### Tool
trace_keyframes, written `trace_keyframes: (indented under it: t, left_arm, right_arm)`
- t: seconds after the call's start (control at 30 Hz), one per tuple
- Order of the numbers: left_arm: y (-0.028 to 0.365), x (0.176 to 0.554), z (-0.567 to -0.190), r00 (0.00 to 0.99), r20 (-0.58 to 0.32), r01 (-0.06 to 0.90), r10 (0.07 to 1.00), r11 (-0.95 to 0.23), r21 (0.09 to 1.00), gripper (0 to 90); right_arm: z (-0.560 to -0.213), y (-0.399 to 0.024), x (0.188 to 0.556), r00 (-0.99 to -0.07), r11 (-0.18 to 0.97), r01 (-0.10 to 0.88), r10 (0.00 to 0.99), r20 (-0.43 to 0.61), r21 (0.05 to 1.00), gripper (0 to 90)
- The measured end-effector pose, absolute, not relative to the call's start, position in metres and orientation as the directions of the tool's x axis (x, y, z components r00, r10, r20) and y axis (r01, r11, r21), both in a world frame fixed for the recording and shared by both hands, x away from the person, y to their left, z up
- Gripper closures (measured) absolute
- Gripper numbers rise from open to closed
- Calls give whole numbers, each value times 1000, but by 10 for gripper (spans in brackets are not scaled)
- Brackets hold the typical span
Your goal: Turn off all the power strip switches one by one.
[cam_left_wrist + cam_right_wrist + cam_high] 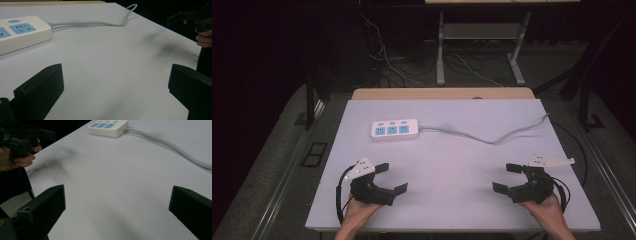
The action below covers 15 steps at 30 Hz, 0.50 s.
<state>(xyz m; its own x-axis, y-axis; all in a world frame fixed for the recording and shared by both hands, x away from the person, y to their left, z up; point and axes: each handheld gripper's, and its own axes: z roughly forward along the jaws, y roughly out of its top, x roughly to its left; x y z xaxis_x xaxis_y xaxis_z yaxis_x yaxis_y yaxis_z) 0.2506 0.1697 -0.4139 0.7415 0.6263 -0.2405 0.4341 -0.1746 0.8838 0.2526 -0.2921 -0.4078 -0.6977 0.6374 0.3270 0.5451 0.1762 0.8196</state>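
Observation:
A white power strip [395,129] with blue sockets lies at the back left of the pale table [452,200]; its grey cable [492,137] runs off to the right edge. The strip [17,32] appears at the upper left of the left gripper view, and the strip [108,127] lies far off in the right gripper view. My left gripper [391,177] hovers near the front left, jaws wide apart with nothing between them. My right gripper [507,177] is at the front right, also open and empty. The two point toward each other across bare table.
A wooden tabletop edge [442,93] shows behind the pale surface. Beyond it stand a metal stand [441,50] and loose cables on a dark floor. A rail [612,170] runs along the right side of the table.

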Motion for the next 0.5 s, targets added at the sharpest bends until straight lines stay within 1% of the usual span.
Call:
trace_keyframes:
  t: [0.17,0.5]
  left_arm:
    - [168,251,-414,742,-245,442,624,-182,878,0]
    - [166,255,-408,747,-232,462,623,-236,855,0]
  right_arm:
    - [-408,-292,251,-699,183,545,638,323,818,5]
    - [-408,-293,250,-698,186,542,643,315,820,5]
